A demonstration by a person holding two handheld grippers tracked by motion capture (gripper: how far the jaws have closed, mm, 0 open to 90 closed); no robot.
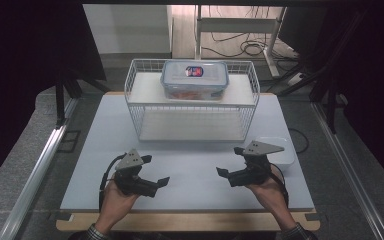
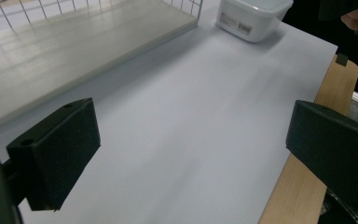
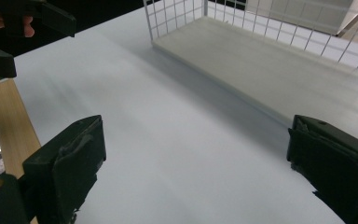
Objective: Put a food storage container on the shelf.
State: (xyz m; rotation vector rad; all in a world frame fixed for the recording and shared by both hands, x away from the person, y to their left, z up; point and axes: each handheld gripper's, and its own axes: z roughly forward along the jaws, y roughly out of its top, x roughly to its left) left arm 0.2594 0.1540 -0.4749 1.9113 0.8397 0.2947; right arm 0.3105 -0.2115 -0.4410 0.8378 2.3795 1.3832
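A clear food container with a blue-rimmed lid [image 1: 195,79] rests on the top shelf of a white wire rack [image 1: 141,120] at the back of the table. My left gripper [image 1: 156,170] hovers low over the white mat at front left, jaws wide apart; the left gripper view shows only bare mat between its pads [image 2: 191,144]. My right gripper [image 1: 230,160] mirrors it at front right, also open, with nothing between its jaws in the right gripper view [image 3: 196,158]. The two point inward toward each other.
A small white tub [image 1: 281,148] stands on the mat right of the rack, close behind my right hand, also seen in the left gripper view [image 2: 254,15]. The rack's lower shelf [image 3: 270,53] holds nothing. A wooden edge [image 1: 190,221] borders the white mat [image 1: 190,155] in front.
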